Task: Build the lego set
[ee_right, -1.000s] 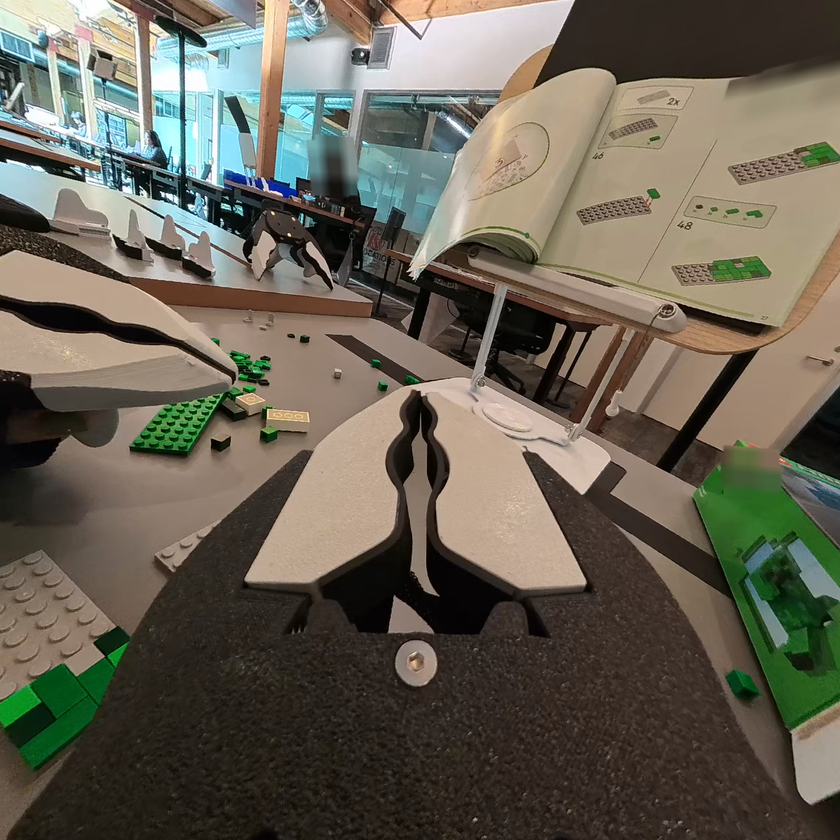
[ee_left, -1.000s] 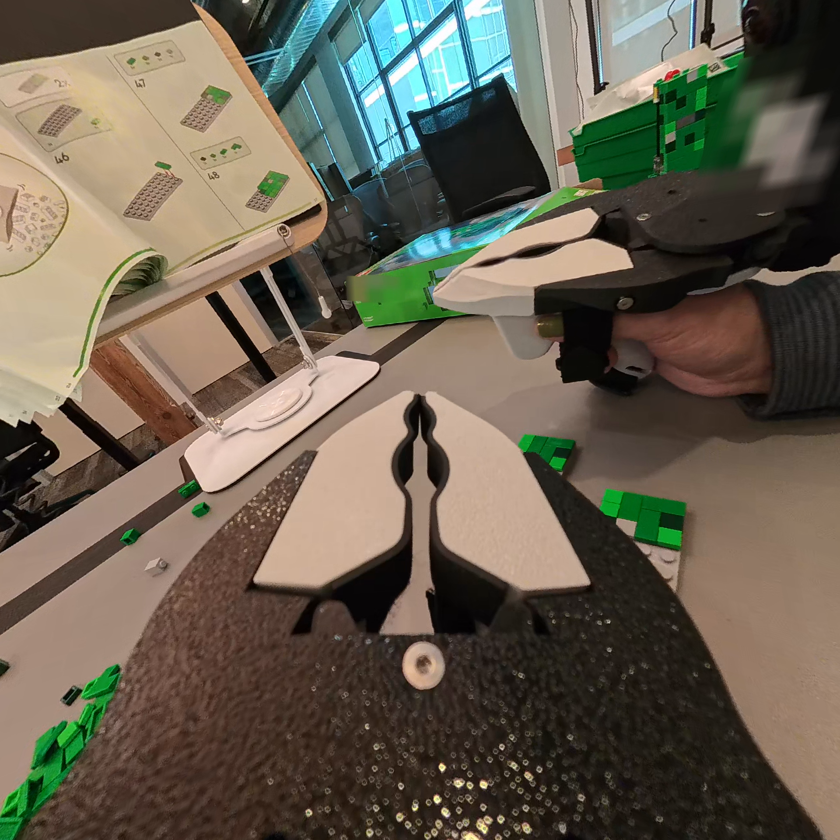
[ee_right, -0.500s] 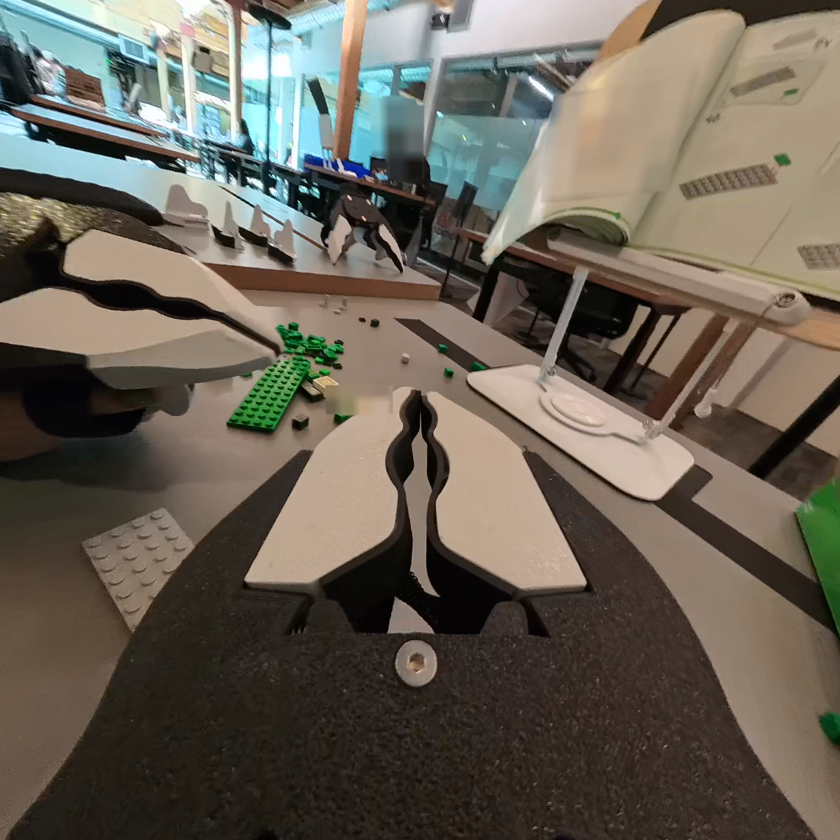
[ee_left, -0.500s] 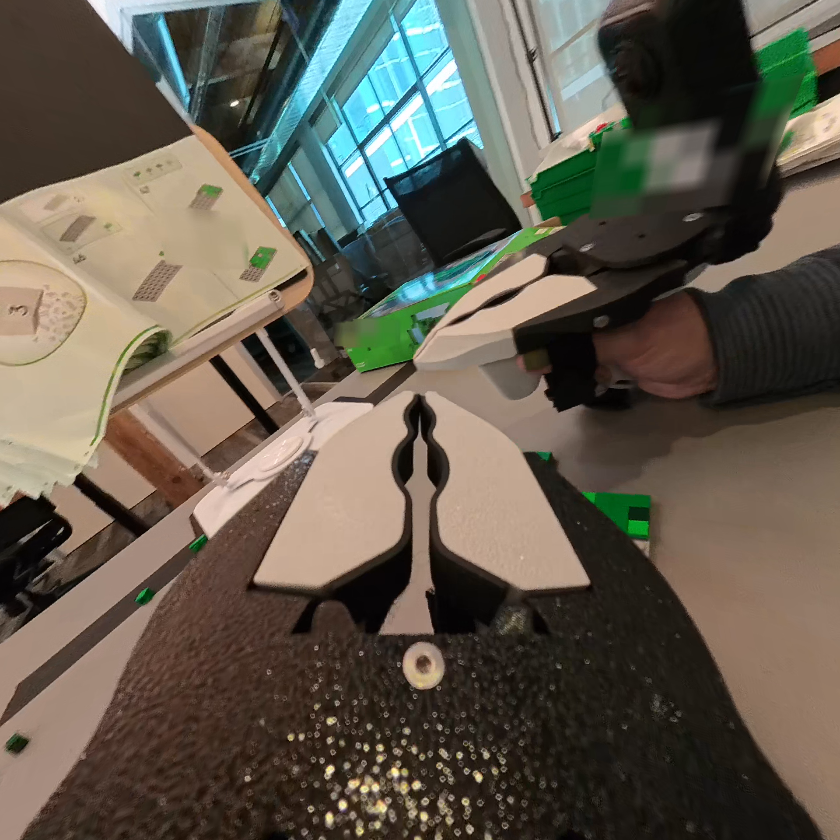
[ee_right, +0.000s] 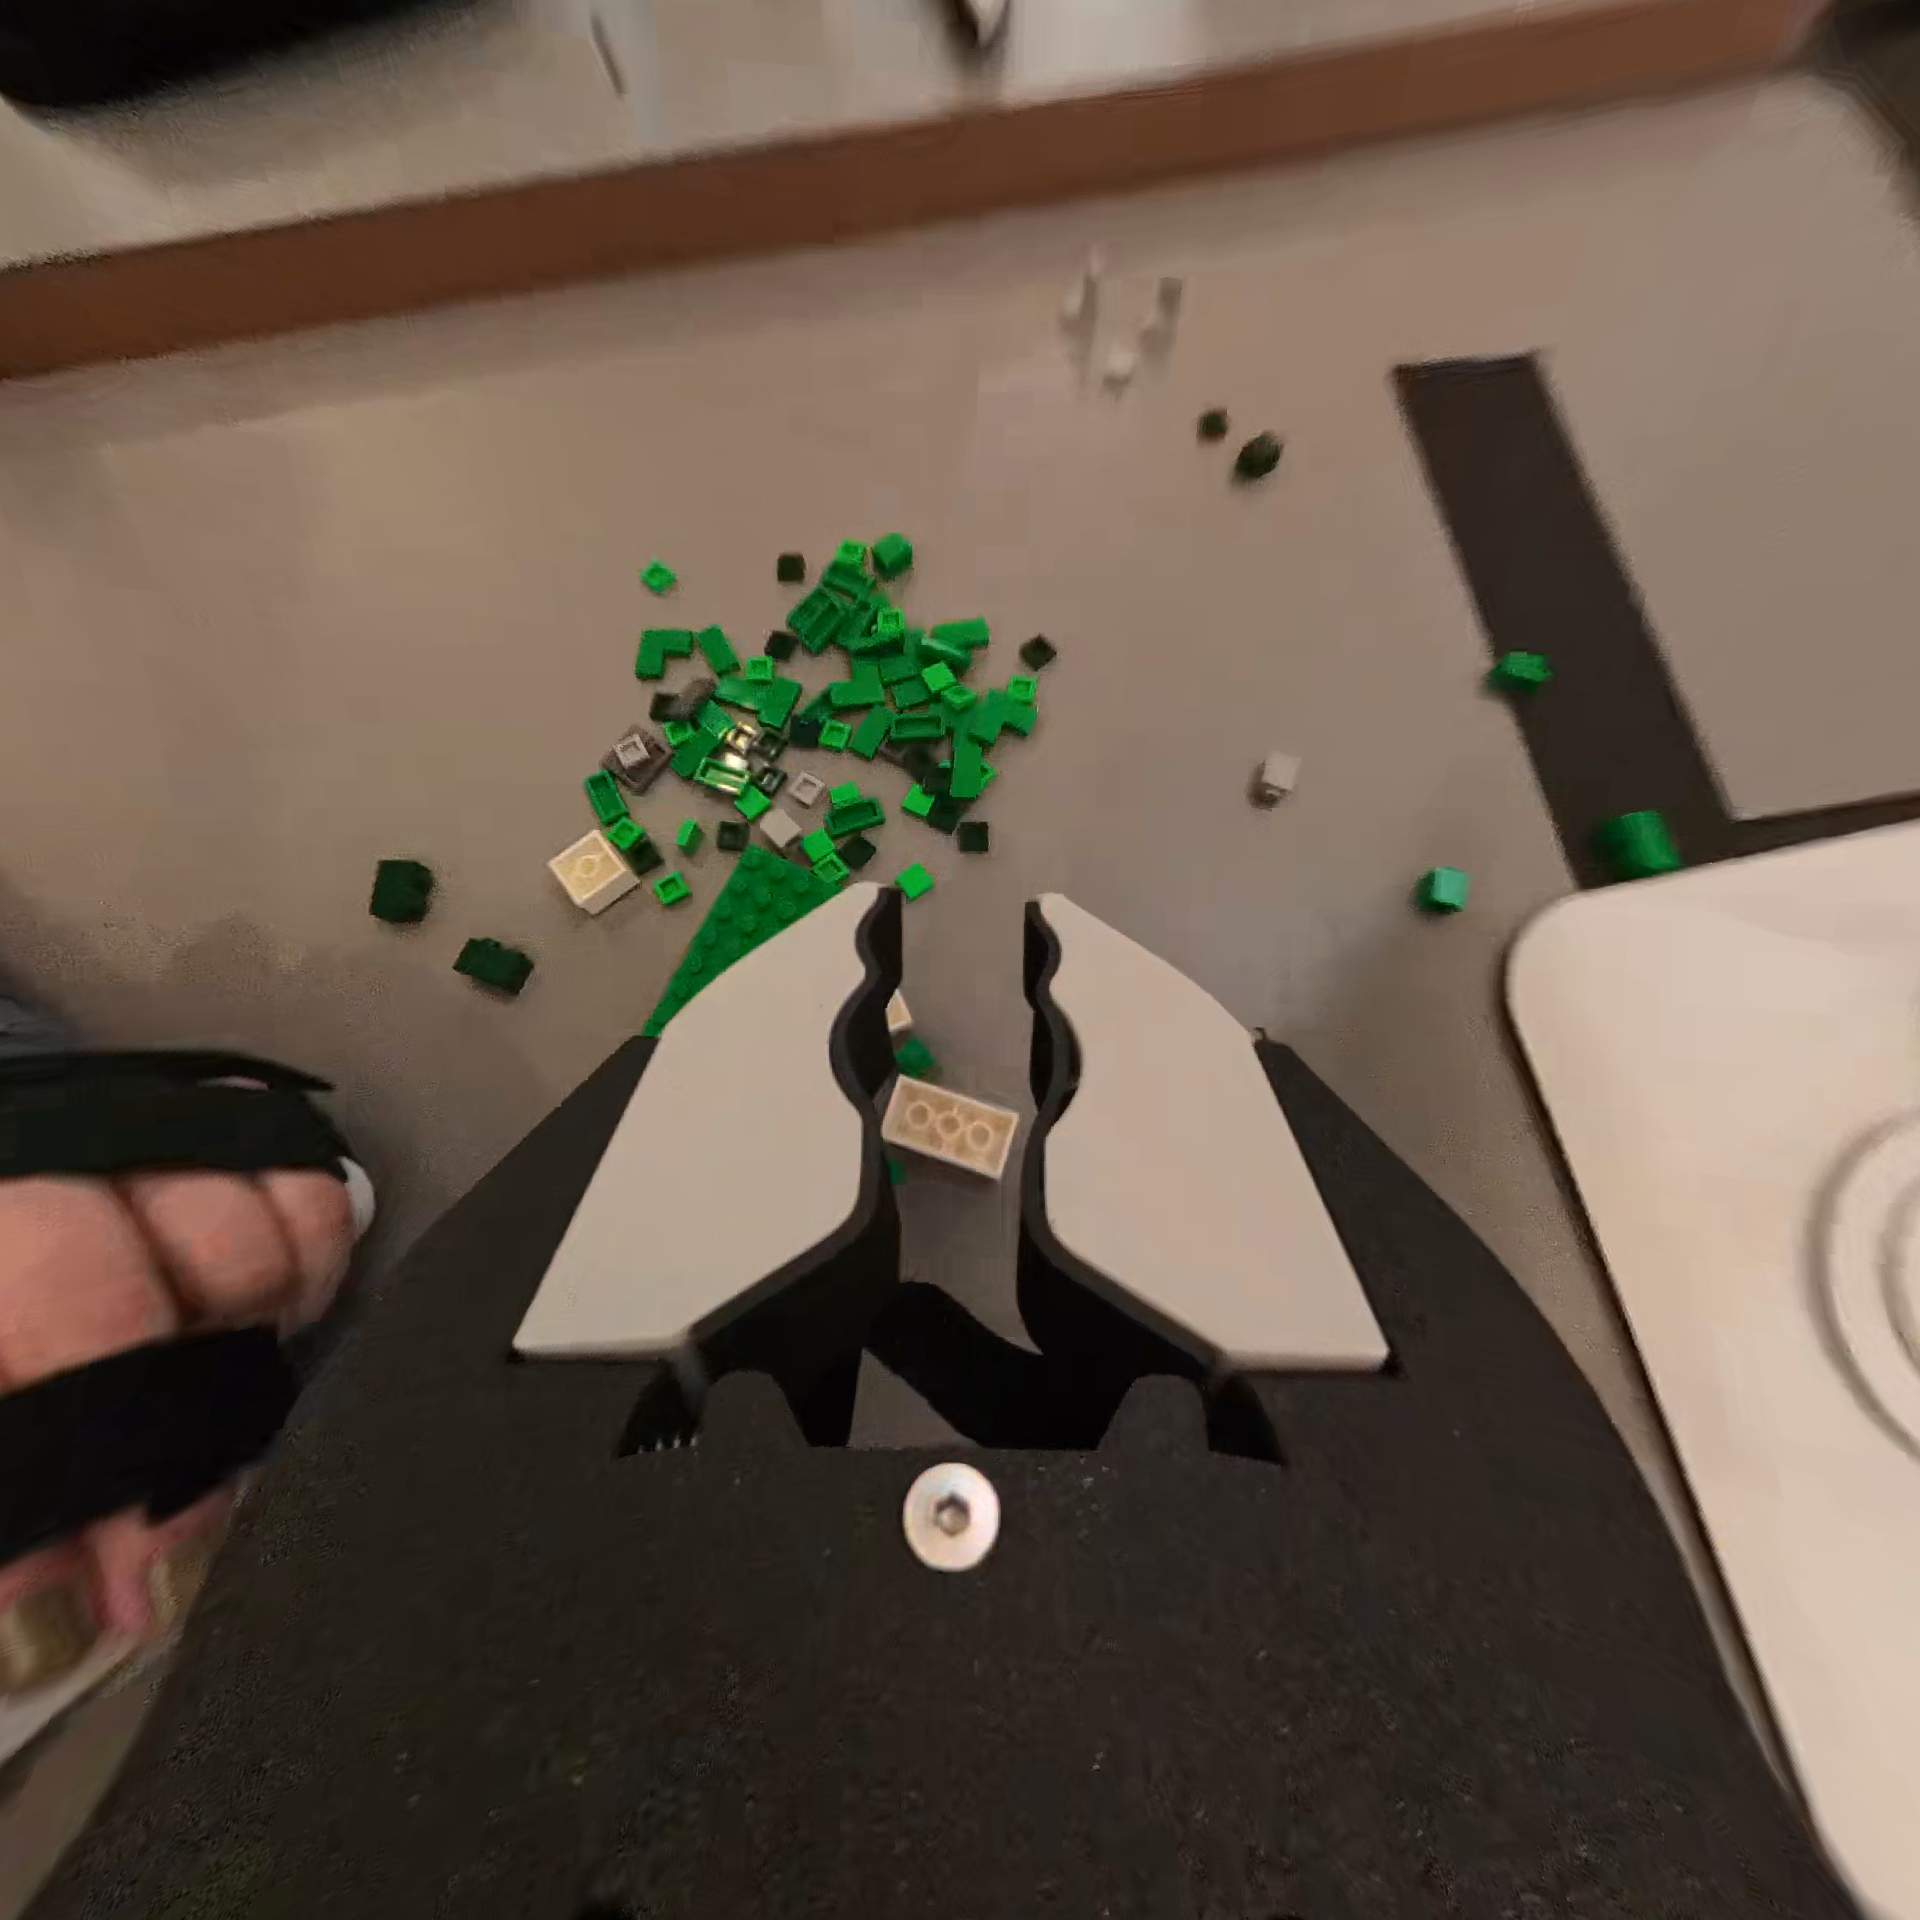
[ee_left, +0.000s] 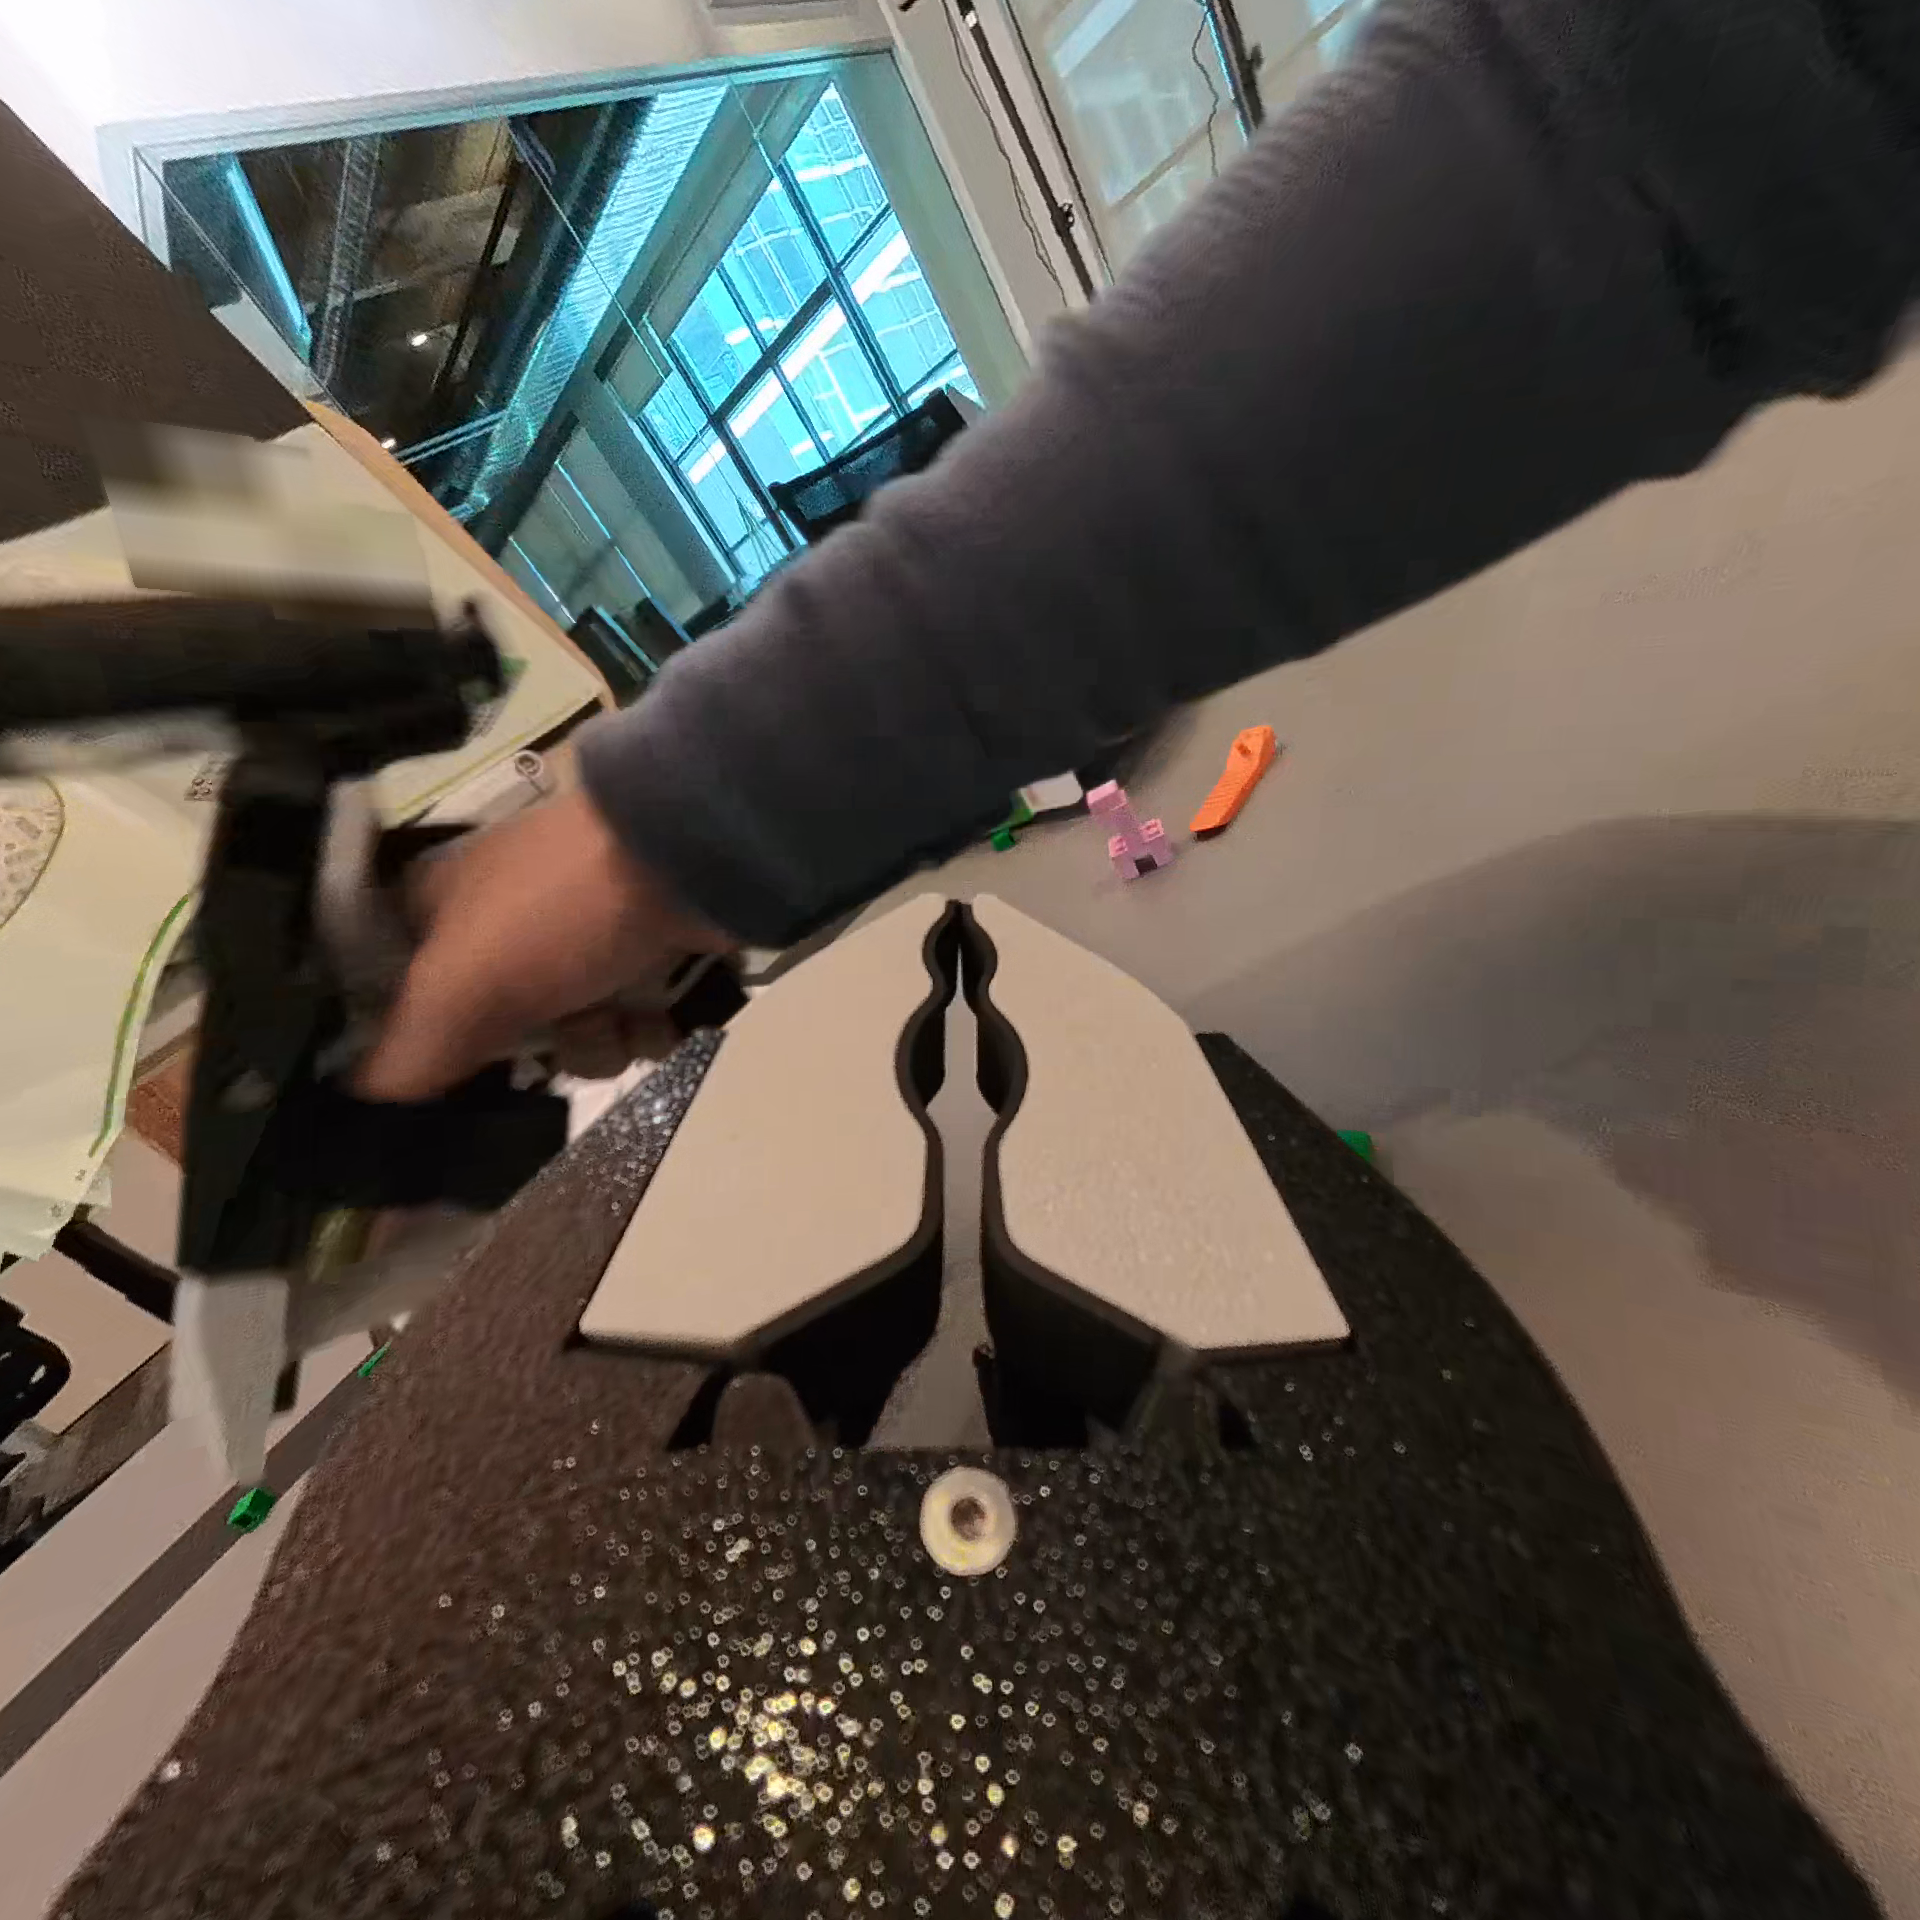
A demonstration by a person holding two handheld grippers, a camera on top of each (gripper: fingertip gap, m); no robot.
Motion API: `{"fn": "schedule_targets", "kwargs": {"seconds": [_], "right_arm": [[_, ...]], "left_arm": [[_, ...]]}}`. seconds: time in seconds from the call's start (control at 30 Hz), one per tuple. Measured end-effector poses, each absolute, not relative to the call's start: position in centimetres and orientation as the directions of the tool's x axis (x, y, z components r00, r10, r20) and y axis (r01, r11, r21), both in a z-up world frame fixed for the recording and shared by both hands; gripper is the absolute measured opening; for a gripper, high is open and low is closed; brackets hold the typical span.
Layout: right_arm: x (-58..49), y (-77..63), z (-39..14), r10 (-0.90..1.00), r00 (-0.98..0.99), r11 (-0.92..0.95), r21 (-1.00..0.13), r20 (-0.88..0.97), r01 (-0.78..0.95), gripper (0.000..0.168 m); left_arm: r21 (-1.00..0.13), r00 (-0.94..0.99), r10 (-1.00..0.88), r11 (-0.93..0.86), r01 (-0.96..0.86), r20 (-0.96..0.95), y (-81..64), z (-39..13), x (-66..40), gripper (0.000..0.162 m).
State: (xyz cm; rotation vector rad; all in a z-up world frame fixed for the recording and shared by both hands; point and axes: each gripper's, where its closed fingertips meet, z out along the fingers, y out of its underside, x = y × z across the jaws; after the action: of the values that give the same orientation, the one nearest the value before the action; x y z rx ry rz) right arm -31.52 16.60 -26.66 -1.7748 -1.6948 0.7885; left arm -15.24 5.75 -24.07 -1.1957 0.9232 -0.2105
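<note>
In the right wrist view my right gripper (ee_right: 961, 902) is open and points down at the table. A tan brick (ee_right: 948, 1127) lies on the table between its fingers, ungripped. A pile of small green pieces (ee_right: 831, 717) lies just beyond the tips. A green plate (ee_right: 743, 935) is partly hidden under the left finger. In the left wrist view my left gripper (ee_left: 958, 914) is shut and empty above the table. The right gripper (ee_left: 234, 1340) shows blurred at its left, tips down, held by a hand (ee_left: 499, 935).
A white stand base (ee_right: 1714, 1143) lies at the right, beside a black tape strip (ee_right: 1558, 582). A hand (ee_right: 156, 1299) sits at the left edge. A pink figure (ee_left: 1138, 831) and an orange separator tool (ee_left: 1236, 779) lie far off. An open booklet (ee_left: 62, 935) stands at the left. Tip to tip, the grippers are about 20 cm apart. The green plate (ee_right: 743, 935) lies some 8 cm from my right tips, 20 cm from my left tips.
My right gripper has swung across to the left, tipped down over the pile of pieces and opened. My left gripper stayed shut and turned toward the right side of the table.
</note>
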Motion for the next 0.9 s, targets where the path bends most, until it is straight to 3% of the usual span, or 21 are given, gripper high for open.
{"fn": "schedule_targets", "kwargs": {"seconds": [0.17,0.27,0.37,0.47,0.63,0.7,0.9], "right_arm": [[-35.9,17.3,-29.7,0.987,-0.159,0.154,-0.532,0.036,0.833,0.013],[-38.7,17.4,-30.6,0.991,-0.040,-0.024,-0.461,-0.129,0.887,0.013],[-39.2,17.4,-32.1,0.954,0.145,-0.218,-0.274,-0.263,0.937,0.017],[-38.9,17.1,-33.5,0.928,0.227,-0.280,-0.150,-0.295,0.948,0.019],[-39.2,17.0,-34.0,0.936,0.227,-0.275,-0.156,-0.270,0.949,0.017],[-39.2,17.2,-34.2,0.943,0.219,-0.264,-0.164,-0.250,0.951,0.007],[-38.4,17.3,-33.0,0.971,0.153,-0.197,-0.252,-0.184,0.948,0.000]], "left_arm": [[-0.880,0.648,-0.600,0.375,-0.290,-0.469,6.0,-24.0,-15.6,0.000],[-0.888,0.653,-0.606,0.364,-0.281,-0.455,6.1,-24.0,-15.7,0.000],[-0.889,0.650,-0.610,0.364,-0.279,-0.454,6.1,-24.0,-15.6,0.000],[-0.887,0.642,-0.614,0.365,-0.283,-0.458,6.1,-24.1,-15.5,0.000],[-0.885,0.636,-0.618,0.364,-0.289,-0.462,6.1,-24.3,-15.3,0.000],[-0.885,0.634,-0.620,0.363,-0.291,-0.463,6.1,-24.3,-15.3,0.000],[-0.882,0.630,-0.619,0.367,-0.297,-0.470,6.0,-24.4,-15.2,0.000]]}}
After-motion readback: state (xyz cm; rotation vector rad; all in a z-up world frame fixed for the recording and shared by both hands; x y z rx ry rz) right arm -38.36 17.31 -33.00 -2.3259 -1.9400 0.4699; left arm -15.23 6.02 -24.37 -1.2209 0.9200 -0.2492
